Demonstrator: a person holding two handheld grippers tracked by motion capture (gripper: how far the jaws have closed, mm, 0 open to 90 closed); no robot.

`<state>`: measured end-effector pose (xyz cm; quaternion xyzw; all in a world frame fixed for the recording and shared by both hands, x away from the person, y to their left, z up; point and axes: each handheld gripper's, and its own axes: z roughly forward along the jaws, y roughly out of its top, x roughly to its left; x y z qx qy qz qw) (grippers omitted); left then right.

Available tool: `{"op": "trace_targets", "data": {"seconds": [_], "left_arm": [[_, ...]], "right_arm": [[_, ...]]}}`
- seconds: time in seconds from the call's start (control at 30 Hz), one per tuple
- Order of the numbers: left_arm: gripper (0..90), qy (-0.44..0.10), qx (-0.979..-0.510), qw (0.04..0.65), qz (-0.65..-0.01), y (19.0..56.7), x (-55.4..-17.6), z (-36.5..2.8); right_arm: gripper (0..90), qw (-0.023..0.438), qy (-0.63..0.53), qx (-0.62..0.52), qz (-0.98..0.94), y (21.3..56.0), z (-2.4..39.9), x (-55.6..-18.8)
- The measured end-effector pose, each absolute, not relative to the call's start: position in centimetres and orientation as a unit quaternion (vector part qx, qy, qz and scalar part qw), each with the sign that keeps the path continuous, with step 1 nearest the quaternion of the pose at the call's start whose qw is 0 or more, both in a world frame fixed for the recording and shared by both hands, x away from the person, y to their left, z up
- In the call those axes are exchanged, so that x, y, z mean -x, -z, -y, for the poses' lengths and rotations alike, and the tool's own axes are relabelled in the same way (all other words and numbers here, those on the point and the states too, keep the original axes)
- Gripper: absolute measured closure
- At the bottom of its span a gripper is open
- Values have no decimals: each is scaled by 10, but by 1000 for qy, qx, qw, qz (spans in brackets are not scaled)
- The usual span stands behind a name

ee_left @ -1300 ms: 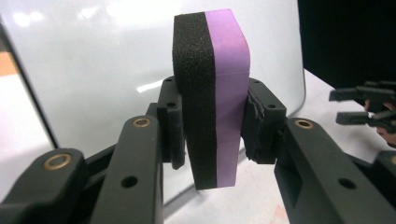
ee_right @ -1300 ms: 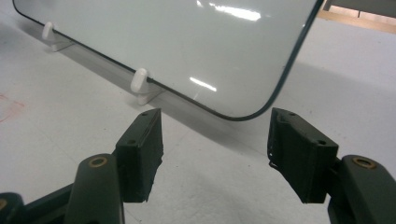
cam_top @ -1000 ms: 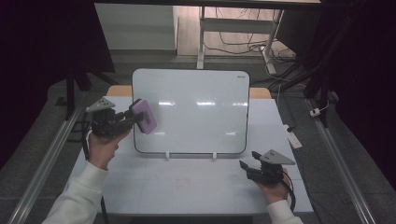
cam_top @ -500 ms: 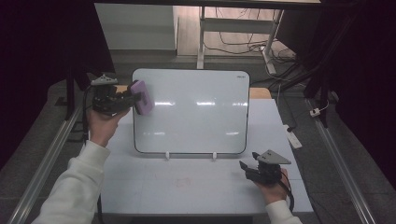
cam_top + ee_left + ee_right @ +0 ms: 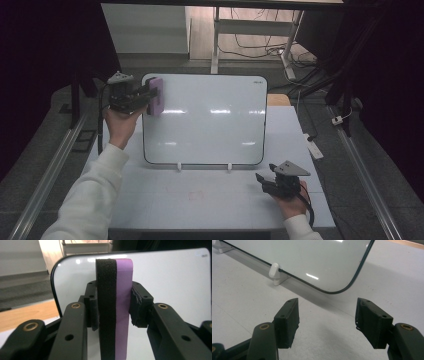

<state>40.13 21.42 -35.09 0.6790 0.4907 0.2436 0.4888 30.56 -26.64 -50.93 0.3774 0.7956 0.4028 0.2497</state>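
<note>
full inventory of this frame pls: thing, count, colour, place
whiteboard: 1, white with dark rim, propped on the table's far half
eraser: 1, purple with black felt, at the whiteboard's upper left corner
board feet: 2, white, under the bottom edge
table: 1, pale grey
power strip: 1, white, right of the table
left gripper: 1, black, shut on the eraser
right gripper: 1, black, open, low over the table's near right
</note>
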Motion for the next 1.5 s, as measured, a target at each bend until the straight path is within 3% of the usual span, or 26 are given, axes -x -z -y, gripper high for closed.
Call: {"op": "trace_targets", "data": {"seconds": [0.57, 0.83, 1.07, 1.5], "left_arm": [[601, -331, -717, 400, -465, 354, -405, -176], [541, -322, -718, 406, -465, 356, -405, -179], [434, -309, -710, 435, -460, 353, -394, -192], [346, -238, -750, 453, -418, 379, -333, -220]], "right_arm": [[352, 250, -399, -375, -798, 510, 266, -306], [352, 250, -399, -377, -798, 510, 266, -306], [352, 250, -400, -378, -797, 510, 267, -306], [353, 246, -409, -350, -806, 511, 270, -308]]}}
